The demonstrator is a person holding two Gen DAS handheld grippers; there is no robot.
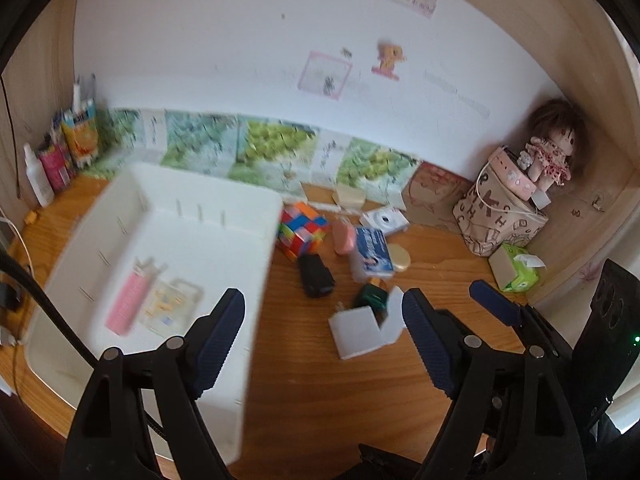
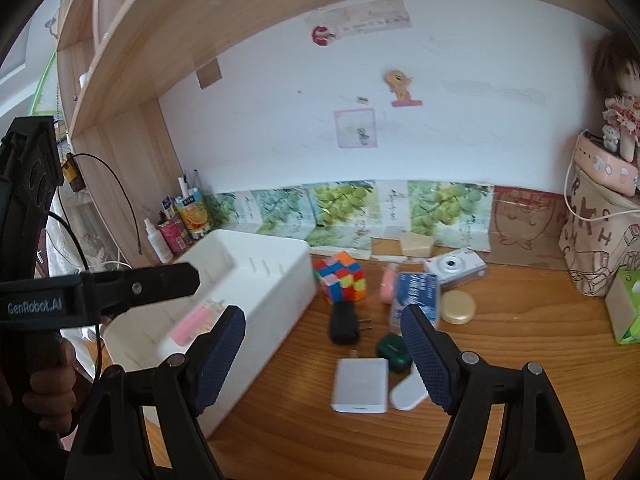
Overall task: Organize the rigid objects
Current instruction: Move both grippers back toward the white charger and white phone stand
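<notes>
A white bin (image 1: pixel 224 216) (image 2: pixel 296 280) stands on the left of the wooden desk, holding a pink tube (image 1: pixel 126 304) (image 2: pixel 192 324) and a clear packet (image 1: pixel 168 306). Right of it lie a colourful cube (image 1: pixel 302 230) (image 2: pixel 340 282), a black charger (image 1: pixel 316 276) (image 2: pixel 344 322), a white charger (image 1: pixel 360 332) (image 2: pixel 360 384), a green case (image 1: pixel 372 298) (image 2: pixel 392 350), a blue-white box (image 1: pixel 372 256) (image 2: pixel 416 292), a gold lid (image 2: pixel 458 306) and a white camera (image 2: pixel 454 268). My left gripper (image 1: pixel 324 336) hangs open over the bin's right edge. My right gripper (image 2: pixel 324 356) is open above the white charger, holding nothing.
A doll (image 1: pixel 554 148) sits on a printed paper bag (image 1: pixel 496 220) in the right corner, with a green tissue pack (image 1: pixel 518 268) beside it. Bottles and cartons (image 1: pixel 60 152) crowd the back left. A shelf side panel (image 2: pixel 120 176) rises at left. A hand (image 2: pixel 48 380) grips the left tool.
</notes>
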